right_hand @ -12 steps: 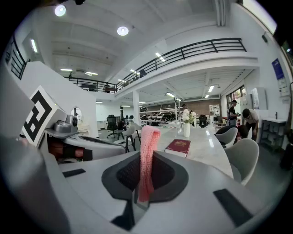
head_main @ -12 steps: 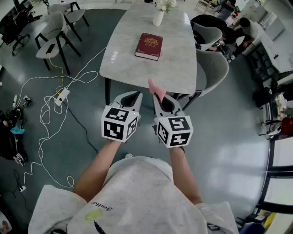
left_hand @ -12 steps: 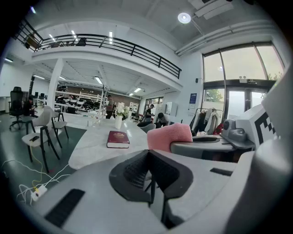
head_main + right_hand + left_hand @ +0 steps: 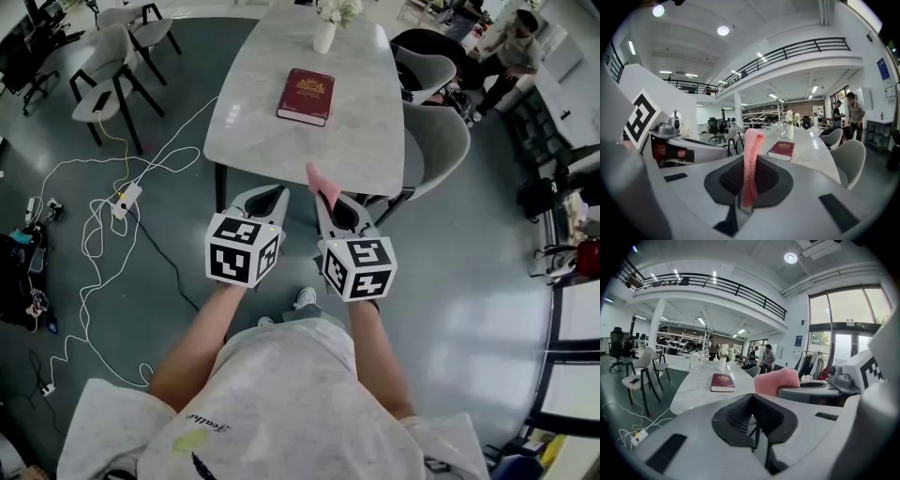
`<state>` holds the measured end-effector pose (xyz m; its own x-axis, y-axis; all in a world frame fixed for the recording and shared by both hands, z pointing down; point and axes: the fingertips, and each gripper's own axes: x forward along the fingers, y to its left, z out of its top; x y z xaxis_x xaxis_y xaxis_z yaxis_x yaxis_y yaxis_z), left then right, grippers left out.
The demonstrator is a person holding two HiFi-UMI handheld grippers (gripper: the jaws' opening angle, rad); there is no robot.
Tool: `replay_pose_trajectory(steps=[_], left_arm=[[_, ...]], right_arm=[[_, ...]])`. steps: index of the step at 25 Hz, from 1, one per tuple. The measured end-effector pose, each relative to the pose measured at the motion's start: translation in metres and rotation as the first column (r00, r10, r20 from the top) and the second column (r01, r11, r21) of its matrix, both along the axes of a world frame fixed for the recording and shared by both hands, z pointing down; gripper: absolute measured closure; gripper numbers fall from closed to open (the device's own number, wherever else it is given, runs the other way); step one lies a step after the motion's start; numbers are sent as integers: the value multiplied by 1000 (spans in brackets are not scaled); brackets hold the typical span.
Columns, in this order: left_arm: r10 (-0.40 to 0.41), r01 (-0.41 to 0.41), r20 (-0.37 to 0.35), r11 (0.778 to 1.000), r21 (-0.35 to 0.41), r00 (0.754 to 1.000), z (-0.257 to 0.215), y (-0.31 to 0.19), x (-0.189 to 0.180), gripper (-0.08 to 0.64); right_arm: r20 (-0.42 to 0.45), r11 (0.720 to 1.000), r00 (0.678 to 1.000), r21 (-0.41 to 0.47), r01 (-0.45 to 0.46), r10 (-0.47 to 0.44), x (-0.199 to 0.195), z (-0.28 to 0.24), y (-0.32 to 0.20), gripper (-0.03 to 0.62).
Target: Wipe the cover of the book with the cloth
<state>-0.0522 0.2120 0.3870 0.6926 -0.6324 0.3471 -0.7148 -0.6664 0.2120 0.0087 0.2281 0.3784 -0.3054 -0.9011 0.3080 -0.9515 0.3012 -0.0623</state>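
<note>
1. Both forearms reach forward side by side. The left claw (image 4: 270, 195) and the right claw (image 4: 330, 199) are in the air, just before the near edge of the bench (image 4: 281, 141).
2. The left claw is pressed together, with nothing in it.
3. The right claw pinches the pink cloth (image 4: 321, 181), which stands up from the jaws as a narrow fold.
4. The dark red book (image 4: 306, 95) lies closed and flat on the pale bench, well apart from both claws, with a gold mark on its cover.

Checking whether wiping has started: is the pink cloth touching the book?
Apart. Head view shows bare table between the cloth, held in the right gripper, and the book.
</note>
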Motion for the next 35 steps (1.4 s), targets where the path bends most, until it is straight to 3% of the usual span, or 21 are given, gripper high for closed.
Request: replay_pose_trajectory(steps=[13,35], left_arm=[[-9,10,24,1000,-27,1000,11,-55,25,554],[-64,70,78,994,-83,995,28,-205,125,554]], right_arm=[[28,1000,999,-20,20,-19,26,13,-57,574],[45,990,991,-54,130,-128,122,26,-224,574]])
